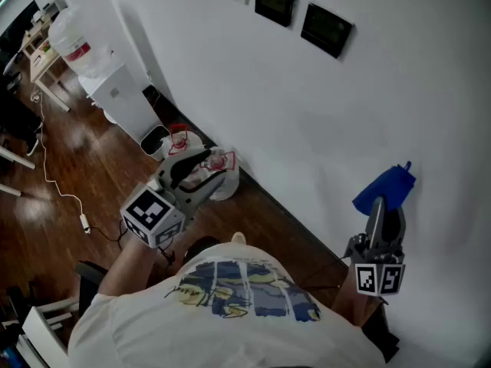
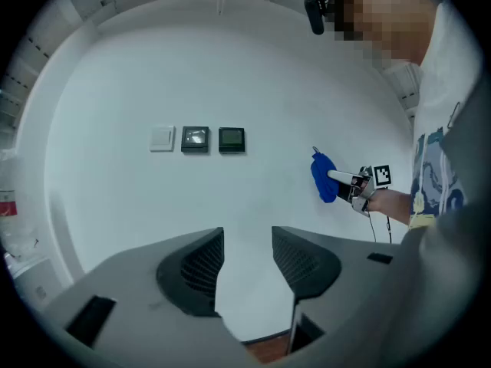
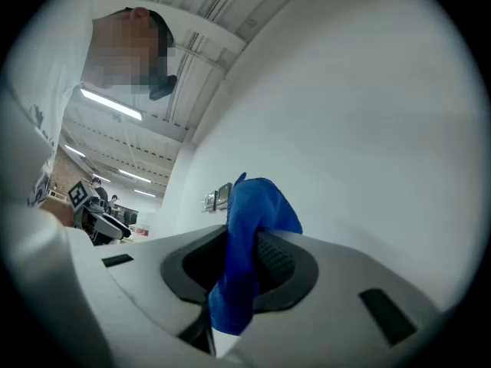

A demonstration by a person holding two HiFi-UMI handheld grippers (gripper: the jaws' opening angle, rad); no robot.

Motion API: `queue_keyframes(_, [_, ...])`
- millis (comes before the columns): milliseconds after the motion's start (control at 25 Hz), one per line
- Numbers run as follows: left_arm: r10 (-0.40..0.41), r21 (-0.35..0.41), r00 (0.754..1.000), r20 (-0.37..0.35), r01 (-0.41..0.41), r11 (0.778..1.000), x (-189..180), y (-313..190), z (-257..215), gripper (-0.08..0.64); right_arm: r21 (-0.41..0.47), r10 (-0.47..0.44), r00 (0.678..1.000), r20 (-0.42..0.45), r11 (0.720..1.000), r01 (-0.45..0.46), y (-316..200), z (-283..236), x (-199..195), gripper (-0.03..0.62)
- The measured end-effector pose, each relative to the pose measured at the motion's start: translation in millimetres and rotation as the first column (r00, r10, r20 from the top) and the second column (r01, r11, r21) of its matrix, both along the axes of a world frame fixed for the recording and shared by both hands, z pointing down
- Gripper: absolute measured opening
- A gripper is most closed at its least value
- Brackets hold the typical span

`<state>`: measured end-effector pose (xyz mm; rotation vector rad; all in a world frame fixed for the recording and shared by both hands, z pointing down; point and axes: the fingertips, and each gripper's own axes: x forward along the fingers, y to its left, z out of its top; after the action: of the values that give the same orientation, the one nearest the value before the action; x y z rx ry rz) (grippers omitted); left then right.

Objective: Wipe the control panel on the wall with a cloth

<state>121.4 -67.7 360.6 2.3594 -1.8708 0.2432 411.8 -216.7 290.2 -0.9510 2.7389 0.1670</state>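
Our right tool [image 1: 381,209] is pinching the blue cloth [image 1: 387,184] by a bunched fold, near the white wall [image 1: 230,90] and well apart from the control panel [image 1: 326,29]. Our left tool [image 2: 245,261] hangs with its jaws spread and nothing between them. We judge the cloth light, soft and limp (it droops past the jaws), so gripping its gathered middle should leave a pad proud for wiping.
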Motion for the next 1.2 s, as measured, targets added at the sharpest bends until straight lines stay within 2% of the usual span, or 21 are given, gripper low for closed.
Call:
queue_keyframes(160, [0.055,-0.004,0.998,0.023,-0.055,0.999,-17.8,5.2,-6.7,0.176,0.006,0.027,1.0,0.011,1.0,-0.027,6.0,-10.6,-16.8,0.094])
queue_keyframes(320, [0.125,-0.012,0.992,-0.009,-0.125,0.992,-63.2,-45.3,8.7,0.176,0.02,0.1,0.995,0.008,0.995,-0.1,-35.7,-5.5,-59.4,0.094])
queue_keyframes(440, [0.202,0.004,0.979,-0.027,-0.202,0.979,-89.2,-65.6,6.2,0.176,0.045,0.186,0.983,0.011,0.982,-0.186,-42.9,-13.1,-84.2,0.094])
queue_keyframes(600, [0.308,0.014,0.951,-0.016,-0.307,0.951,-127.4,-68.2,-2.5,0.176,0.076,0.29,0.957,0.011,0.954,-0.29,-43.2,-32.4,-121.7,0.093])
queue_keyframes(760, [0.405,-0.013,0.914,-0.018,-0.406,0.914,-163.6,-75.7,10.8,0.176,0.124,0.382,0.924,0.004,0.917,-0.38,-50.9,-49.3,-155.7,0.092])
queue_keyframes(1200, [0.509,-0.018,0.856,-0.087,-0.512,0.859,-237.1,-57.3,35.2,0.176,0.23,0.546,0.838,0.008,0.814,-0.533,-62.9,-85.2,-231.3,0.093])
